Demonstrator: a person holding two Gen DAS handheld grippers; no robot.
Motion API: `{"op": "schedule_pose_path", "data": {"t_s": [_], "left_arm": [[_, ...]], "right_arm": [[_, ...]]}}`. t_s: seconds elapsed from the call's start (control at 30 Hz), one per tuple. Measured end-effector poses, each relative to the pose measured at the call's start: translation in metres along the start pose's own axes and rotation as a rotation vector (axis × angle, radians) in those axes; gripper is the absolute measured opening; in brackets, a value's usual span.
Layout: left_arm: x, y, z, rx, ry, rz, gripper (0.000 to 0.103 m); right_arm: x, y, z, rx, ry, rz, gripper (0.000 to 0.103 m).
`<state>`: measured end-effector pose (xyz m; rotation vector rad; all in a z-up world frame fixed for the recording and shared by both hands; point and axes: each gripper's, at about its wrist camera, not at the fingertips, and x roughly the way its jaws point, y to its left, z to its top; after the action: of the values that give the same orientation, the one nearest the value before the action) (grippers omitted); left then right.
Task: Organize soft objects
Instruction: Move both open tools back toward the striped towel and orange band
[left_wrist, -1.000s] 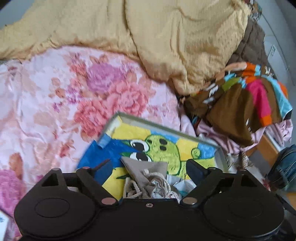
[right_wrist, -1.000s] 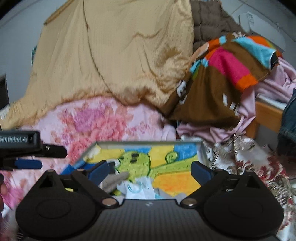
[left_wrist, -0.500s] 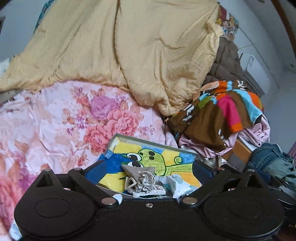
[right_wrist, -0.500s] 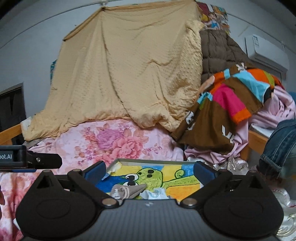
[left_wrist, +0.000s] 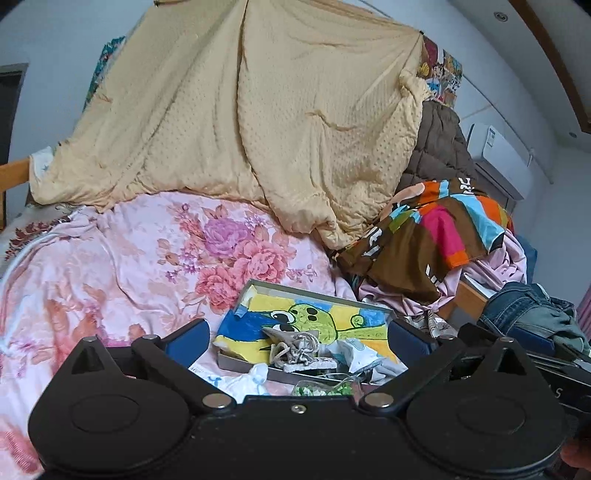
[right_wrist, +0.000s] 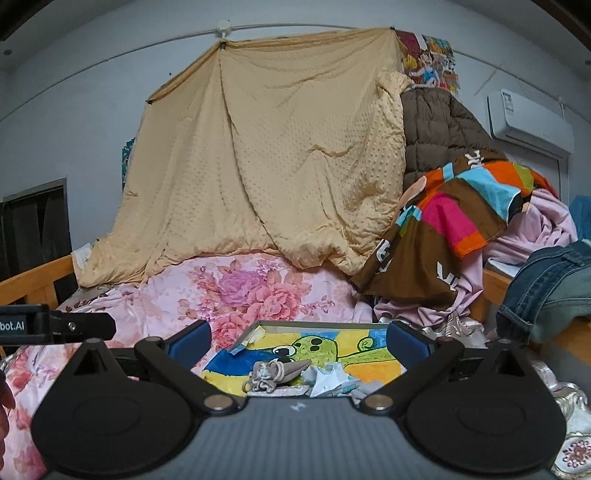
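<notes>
A shallow grey tray (left_wrist: 314, 291) with a green cartoon picture lies on the pink floral quilt (left_wrist: 122, 266). In it rest a grey drawstring pouch (left_wrist: 297, 349) and a crumpled white-and-blue cloth (left_wrist: 356, 356). My left gripper (left_wrist: 297, 339) hovers in front of the tray, jaws opening wide, nothing touching the pads. My right gripper (right_wrist: 299, 341) also stands open before the tray (right_wrist: 317, 324), with the pouch (right_wrist: 269, 373) and cloth (right_wrist: 328, 376) beyond its fingers. Part of the left gripper's body (right_wrist: 55, 325) shows at the left edge of the right wrist view.
A yellow dotted blanket (right_wrist: 280, 155) hangs behind the bed. A brown striped cloth (right_wrist: 443, 229), pink clothes (right_wrist: 535, 229) and a brown padded coat (right_wrist: 436, 129) pile at the right. Jeans (right_wrist: 550, 284) lie on a wooden ledge. A wooden bed rail (right_wrist: 33, 280) runs at left.
Both grippers have pulled back and risen from the tray, so it looks smaller and more of the room shows. The pouch and cloth stay in the tray. The left jaws have spread wider.
</notes>
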<state>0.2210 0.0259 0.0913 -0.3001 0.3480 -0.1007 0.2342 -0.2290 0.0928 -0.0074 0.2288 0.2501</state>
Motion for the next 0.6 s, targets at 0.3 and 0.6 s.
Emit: {"op": "schedule_pose_path", "data": {"t_s": [0.3, 0.6], "left_arm": [[-0.036, 0.0, -0.031, 0.032, -0.006, 0.005, 0.102], [-0.06, 0.008, -0.062, 0.001, 0.034, 0.02, 0.102]], "right_arm": [[-0.039, 0.005, -0.021, 0.003, 0.005, 0.009, 0.103], [-0.065, 0.011, -0.044, -0.014, 0.043, 0.011, 0.103]]}}
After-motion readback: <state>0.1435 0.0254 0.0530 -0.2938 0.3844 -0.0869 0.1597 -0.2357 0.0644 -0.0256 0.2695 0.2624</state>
